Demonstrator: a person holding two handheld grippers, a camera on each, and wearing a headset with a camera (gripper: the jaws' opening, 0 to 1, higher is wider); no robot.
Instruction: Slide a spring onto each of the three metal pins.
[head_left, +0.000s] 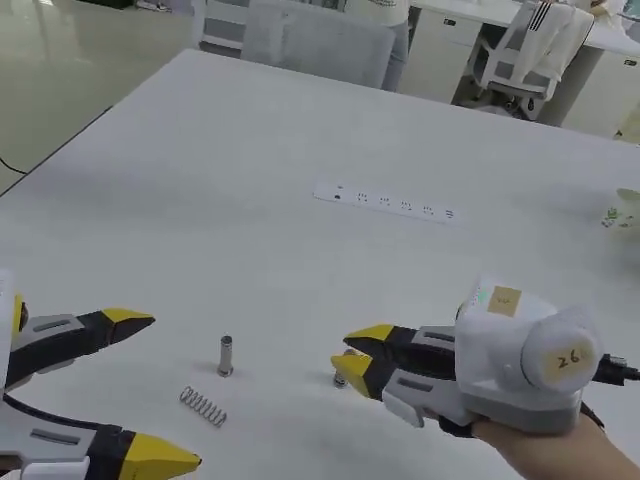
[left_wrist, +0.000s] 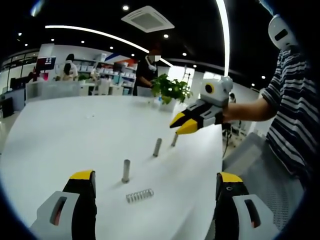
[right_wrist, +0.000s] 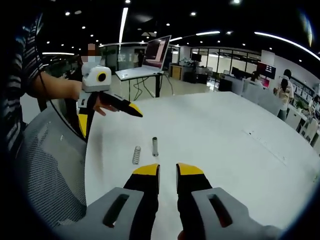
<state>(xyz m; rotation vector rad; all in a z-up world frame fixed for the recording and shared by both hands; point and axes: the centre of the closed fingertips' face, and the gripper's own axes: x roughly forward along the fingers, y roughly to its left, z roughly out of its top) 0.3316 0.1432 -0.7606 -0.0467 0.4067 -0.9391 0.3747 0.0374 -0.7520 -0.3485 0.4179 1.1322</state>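
Spring (left_wrist: 139, 195) lies loose on the worktop (left_wrist: 75, 130) just ahead of my left gripper (left_wrist: 156, 176), whose jaws stand wide open and empty. My right gripper (right_wrist: 167, 172) has its jaws almost closed, with nothing visible between them. Beyond the spring, the near pin (left_wrist: 126, 170) stands upright and bare. The middle pin (left_wrist: 157, 147) and far pin (left_wrist: 174, 140) look bare too. I judge all three fittings are left to do.

Matt white table (head_left: 300, 130); metal spring (head_left: 203, 405)
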